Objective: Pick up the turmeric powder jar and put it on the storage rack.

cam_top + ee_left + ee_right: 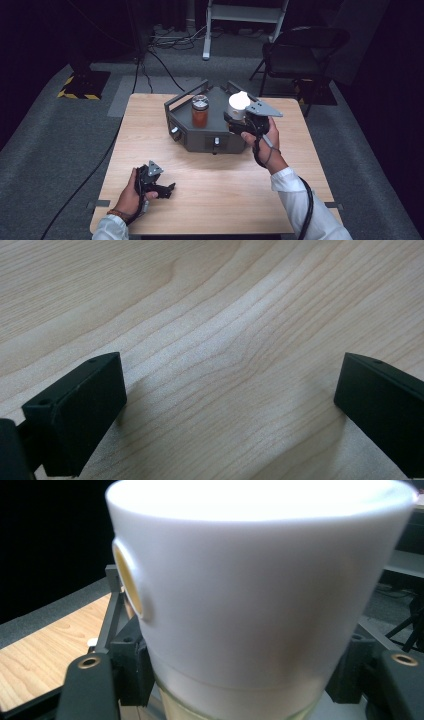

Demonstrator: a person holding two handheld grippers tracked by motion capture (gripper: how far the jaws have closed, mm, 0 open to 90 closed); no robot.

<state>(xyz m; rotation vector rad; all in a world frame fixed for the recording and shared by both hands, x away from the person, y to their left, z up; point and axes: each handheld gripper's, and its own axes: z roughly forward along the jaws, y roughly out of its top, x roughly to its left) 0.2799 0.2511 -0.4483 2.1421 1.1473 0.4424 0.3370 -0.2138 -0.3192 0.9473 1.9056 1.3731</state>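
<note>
Centrally, at mid-frame of the high view, a dark grey angular fixture [200, 135] with side handles sits on the wooden worktop [220, 190]. On it stand a jar [200, 111] of orange-brown contents with a patterned lid, left of centre, and a container with a broad white cap [239, 101], right of centre. The right gripper [239, 119] is at this container; its view shows the white cap [260, 580] close up, with a yellowish round spot on its side and a pale body below, but whether the jaws clamp it cannot be told. The left gripper [162, 190], lower left, rests on the worktop, jaws spread wide over bare wood [225, 340].
</note>
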